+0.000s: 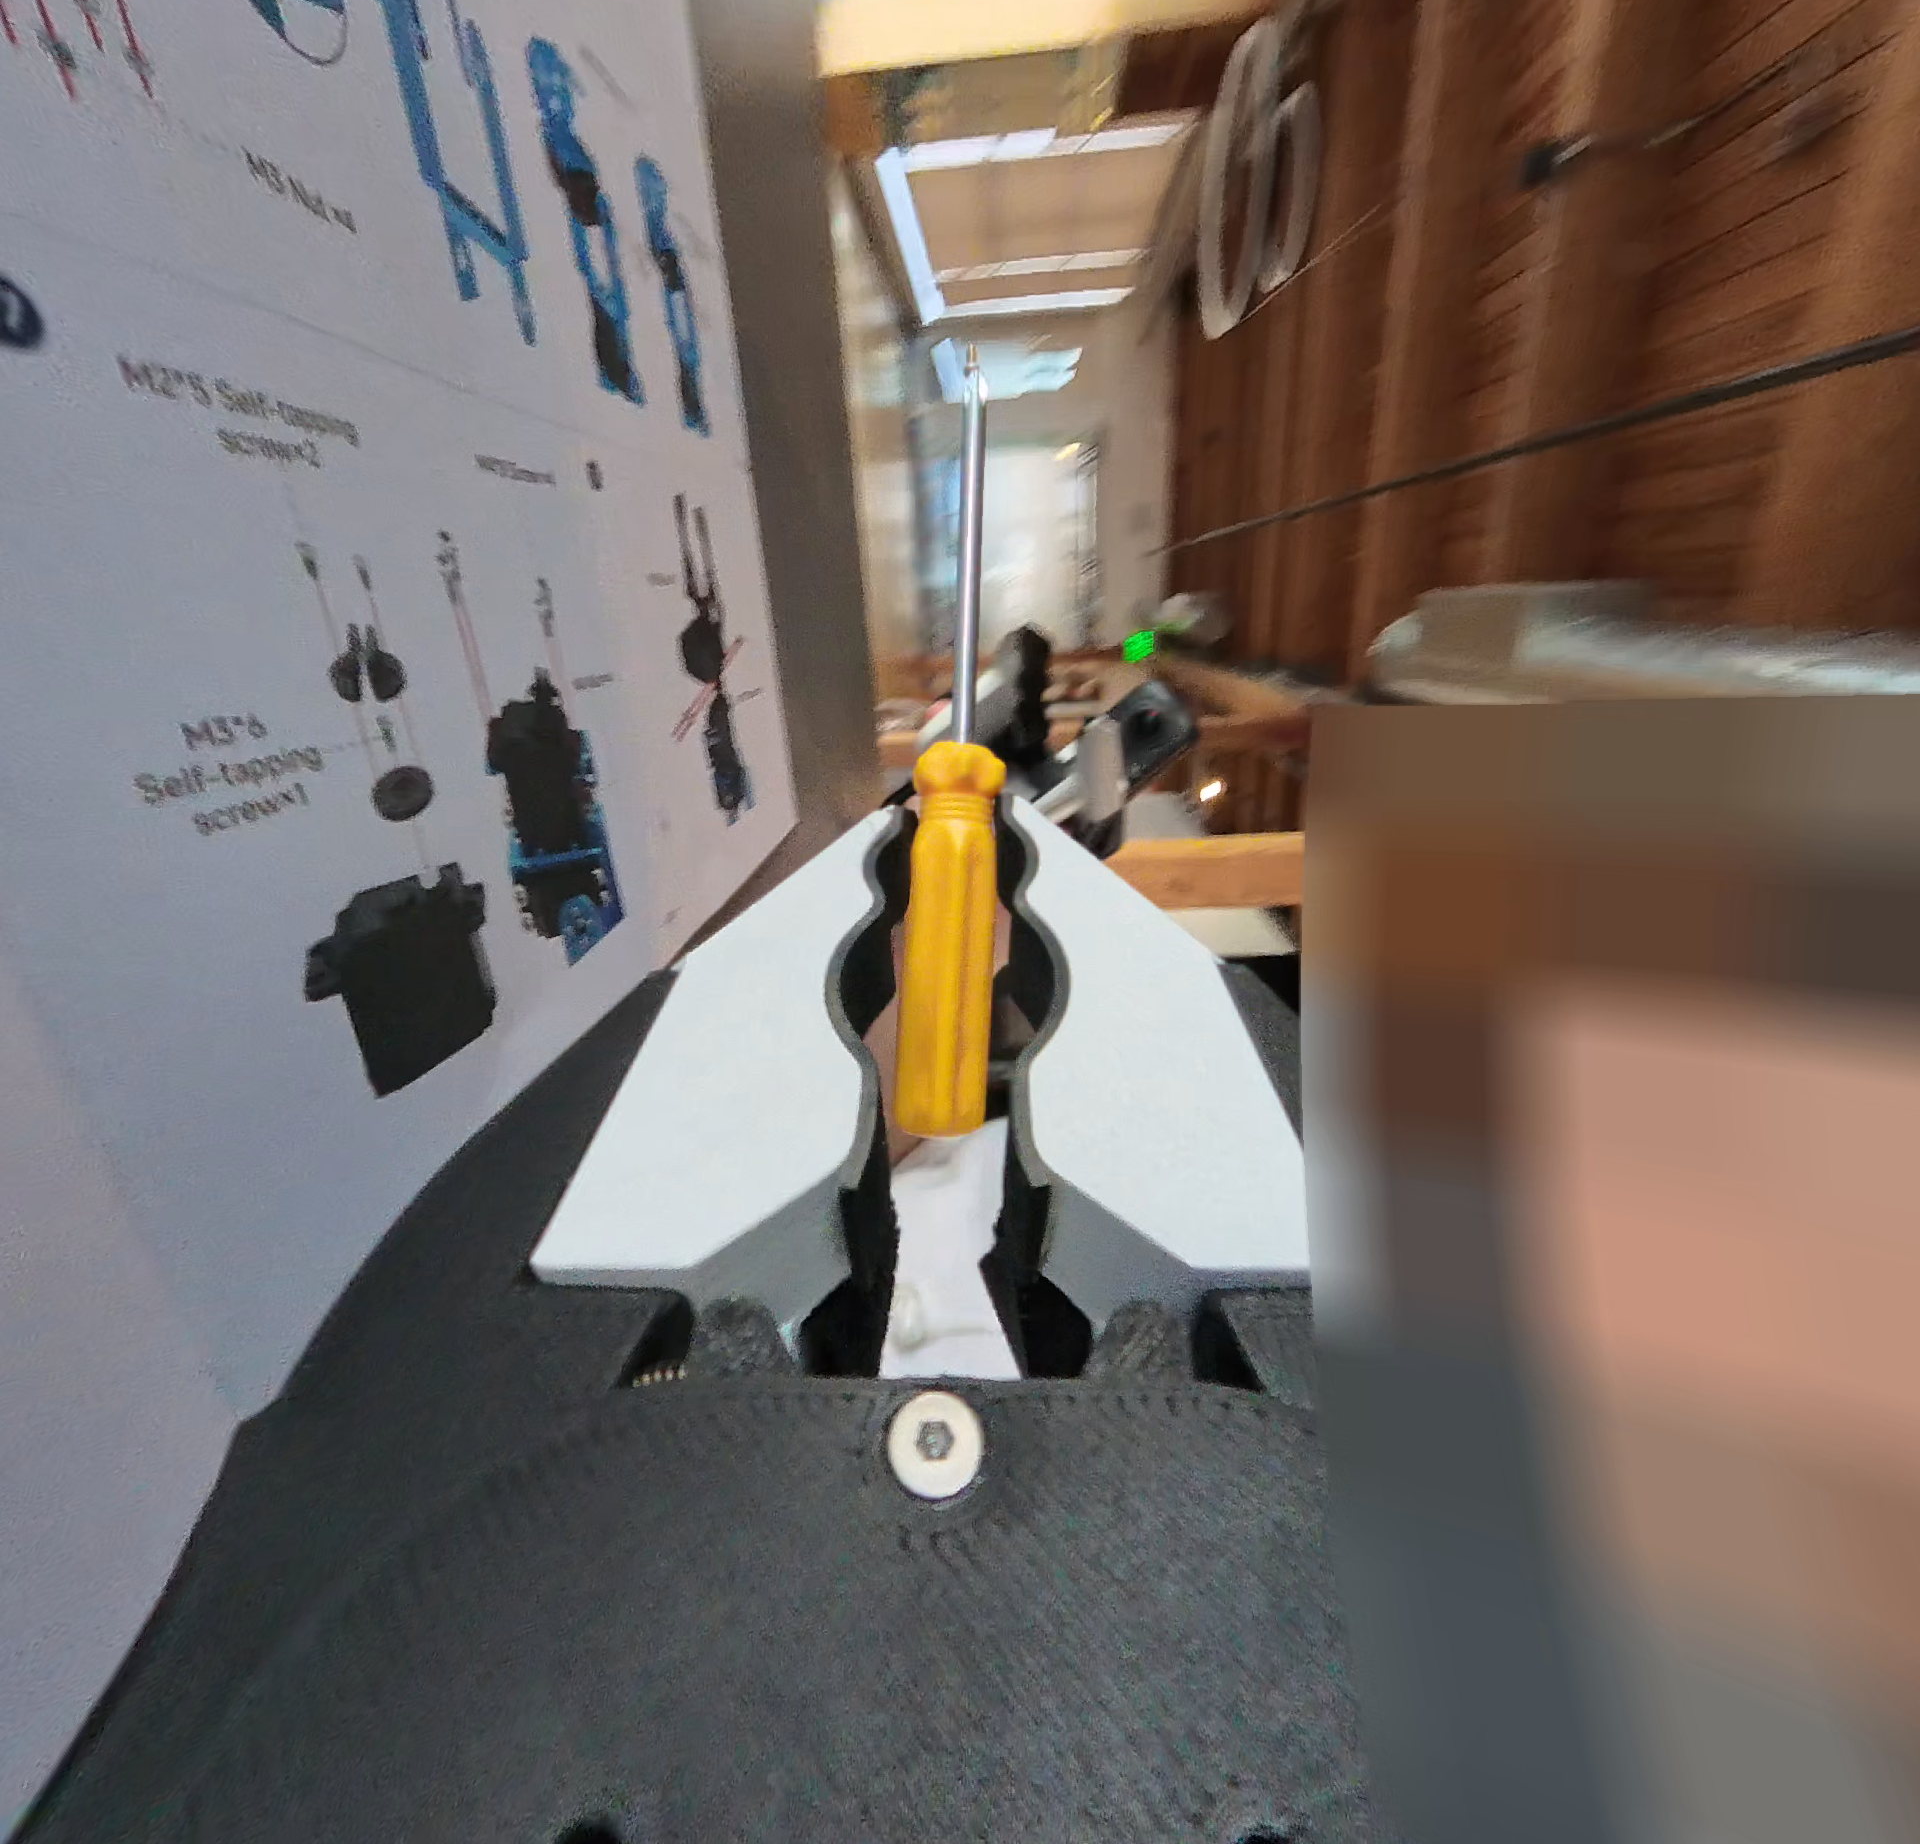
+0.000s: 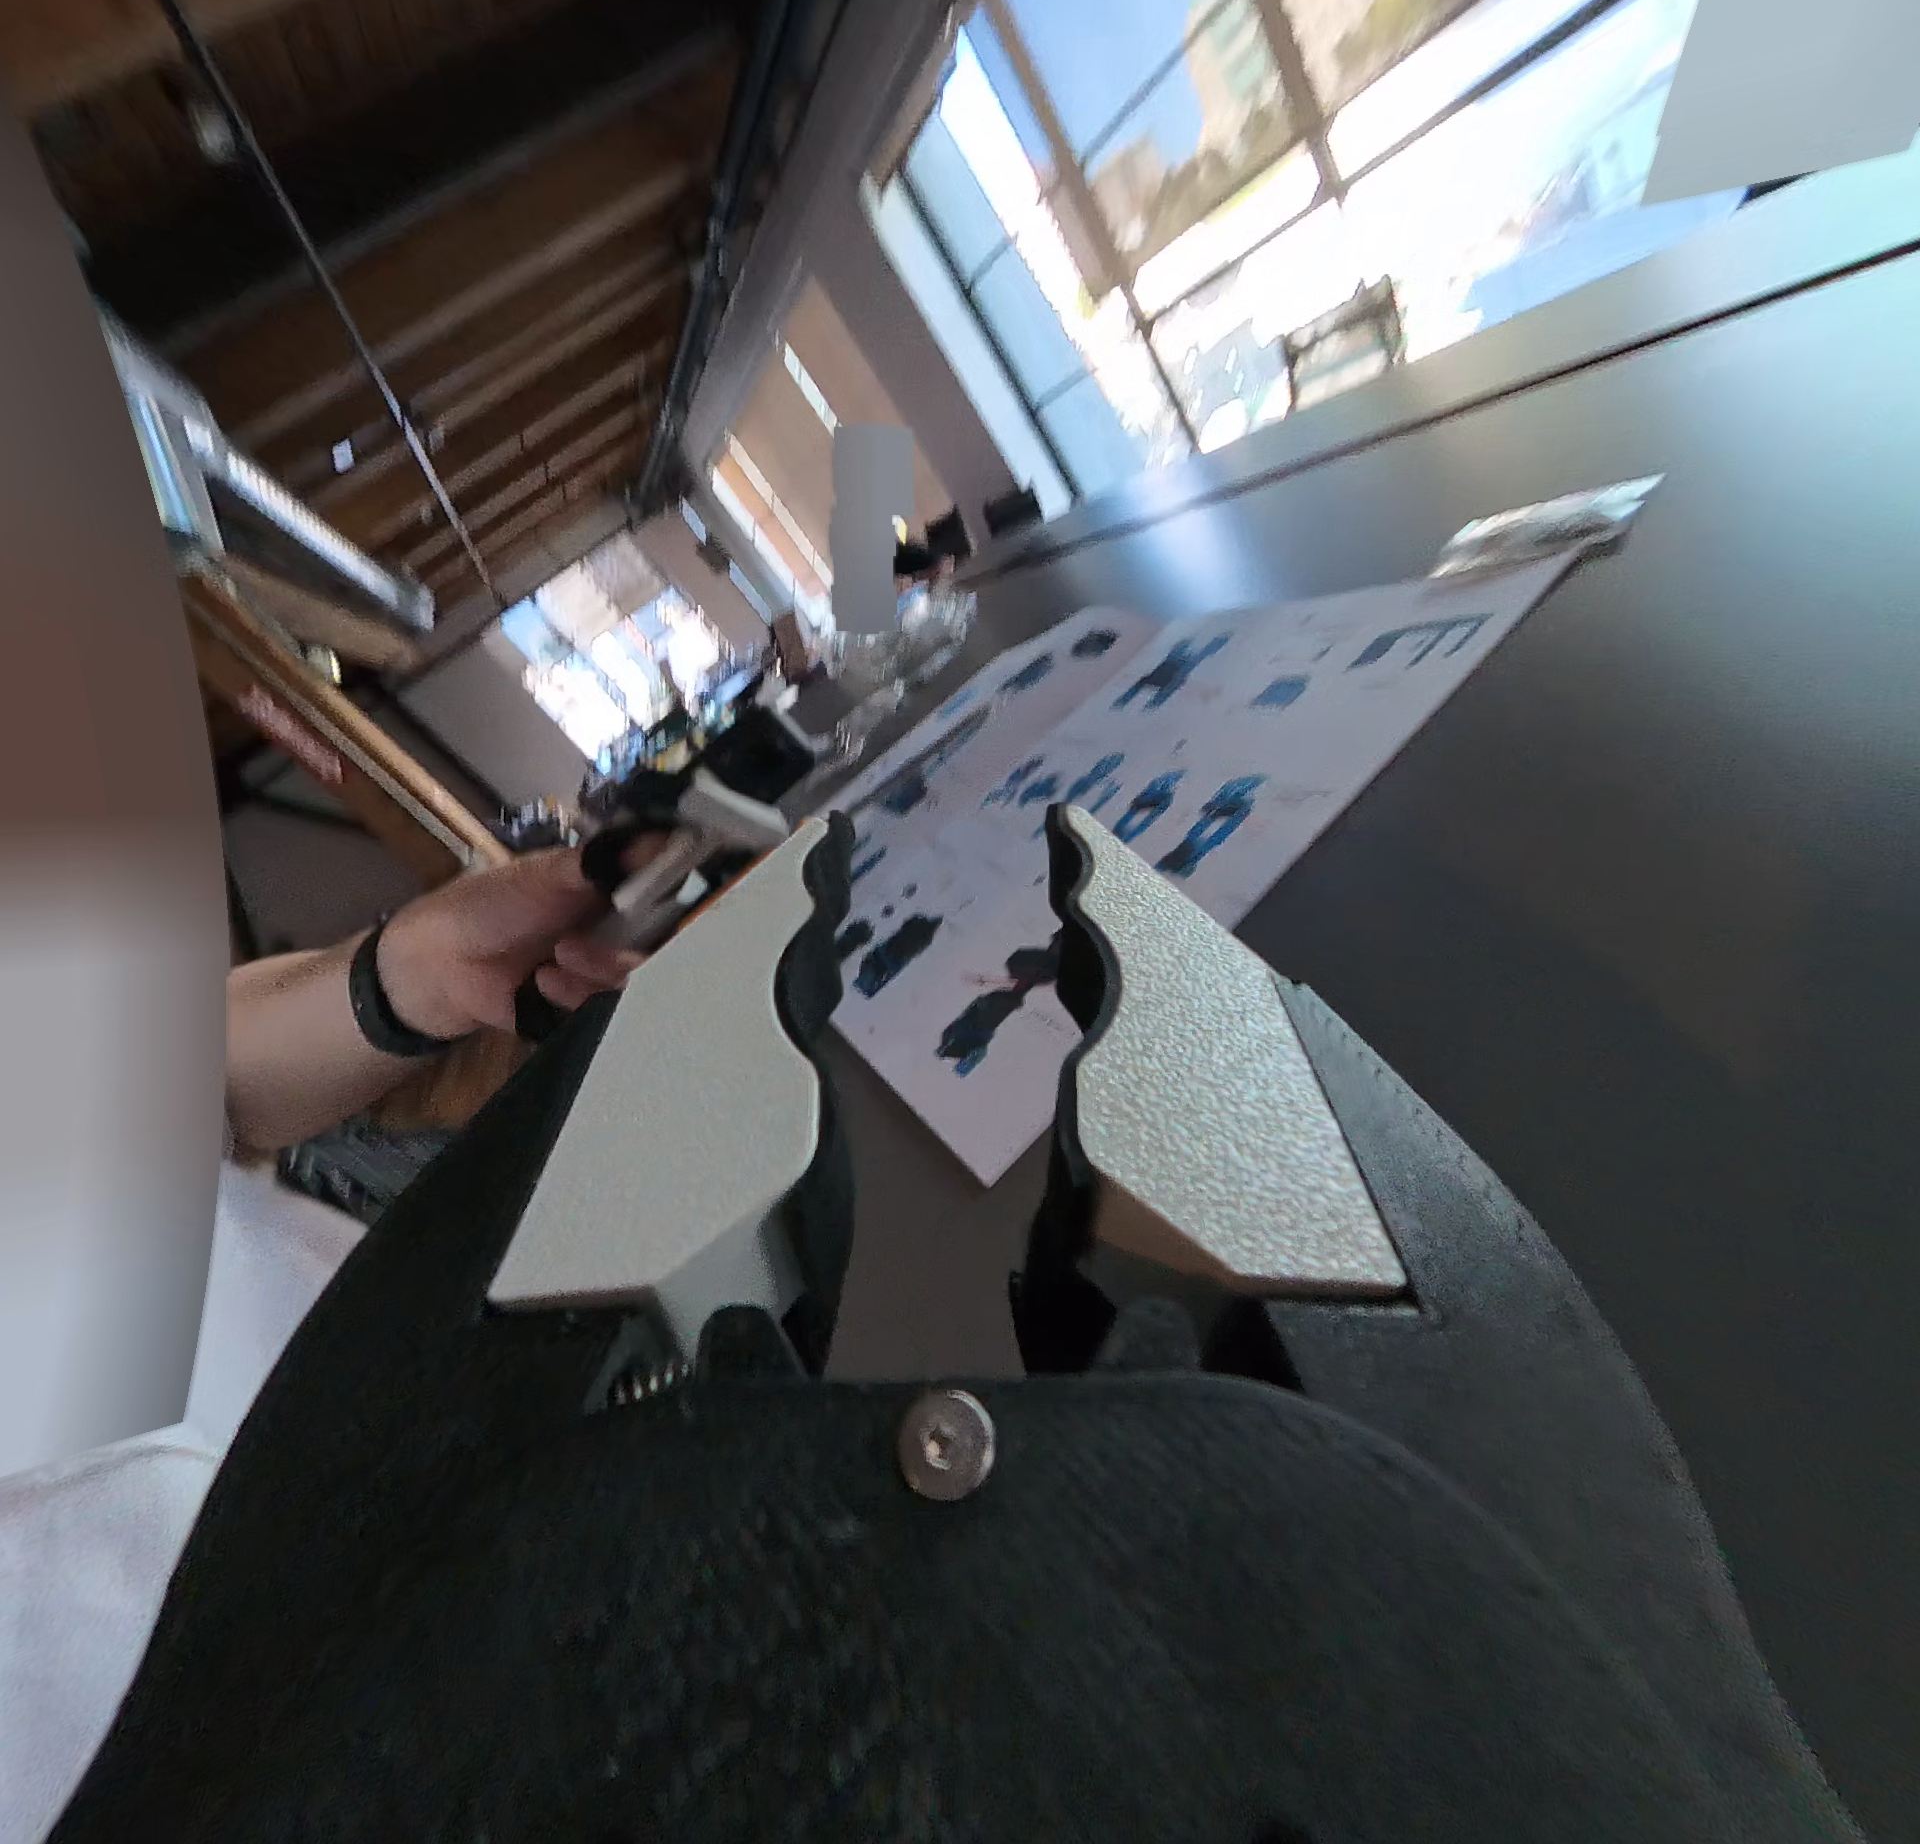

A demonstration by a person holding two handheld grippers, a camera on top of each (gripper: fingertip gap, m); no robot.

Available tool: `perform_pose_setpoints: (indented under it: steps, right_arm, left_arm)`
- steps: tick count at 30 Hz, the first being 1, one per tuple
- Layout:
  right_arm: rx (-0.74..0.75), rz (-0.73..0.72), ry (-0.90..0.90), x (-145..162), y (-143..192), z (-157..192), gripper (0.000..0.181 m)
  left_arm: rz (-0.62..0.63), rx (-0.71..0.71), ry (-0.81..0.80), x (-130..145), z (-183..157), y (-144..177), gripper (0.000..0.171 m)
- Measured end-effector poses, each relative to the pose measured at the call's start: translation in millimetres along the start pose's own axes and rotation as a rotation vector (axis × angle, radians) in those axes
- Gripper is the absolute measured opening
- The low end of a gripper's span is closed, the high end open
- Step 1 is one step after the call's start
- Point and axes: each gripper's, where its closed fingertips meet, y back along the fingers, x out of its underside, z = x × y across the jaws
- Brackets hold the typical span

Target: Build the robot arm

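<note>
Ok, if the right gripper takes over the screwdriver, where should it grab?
Probably the bare metal shaft just above the yellow handle, coming in from the side, across its length. The left gripper already clamps the handle, with the screwdriver pointing straight out past the fingers. The right gripper is open and empty.

Glossy amber plastic screwdriver (image 1: 943, 947) handle, shiny metal shaft; matt paper sheet (image 2: 1195, 786); smooth dark table (image 2: 1662, 859).

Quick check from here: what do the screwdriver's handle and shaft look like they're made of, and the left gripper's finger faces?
Screwdriver: the handle looks like glossy amber plastic, moulded with ridges; the shaft looks like bright polished steel. Left gripper fingers: matte pale grey faces, probably painted or printed plastic, with black wavy liners, possibly rubber.
</note>
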Motion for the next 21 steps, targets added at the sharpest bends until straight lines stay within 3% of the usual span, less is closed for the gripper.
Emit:
perform_pose_setpoints:
  steps: [1, 5, 10, 14, 21]
  right_arm:
    - [-0.017, 0.075, 0.01, 10, -10, 8, 0.037]
    - [-0.167, 0.28, -0.055, 42, -56, 57, 0.037]
    - [-0.282, 0.423, -0.293, 71, -101, 86, 0.037]
    - [-0.311, 0.457, -0.374, 79, -123, 95, 0.038]
    - [-0.304, 0.528, -0.348, 88, -142, 102, 0.029]
  left_arm:
    - [-0.039, 0.059, 0.011, -1, -3, 0, 0.014]
    - [-0.197, 0.225, -0.015, -10, -12, 7, 0.014]
    - [-0.399, 0.356, -0.164, -25, -37, 24, 0.014]
    - [-0.522, 0.361, -0.303, -29, -45, 36, 0.014]
    - [-0.62, 0.445, -0.349, -27, -50, 45, 0.014]
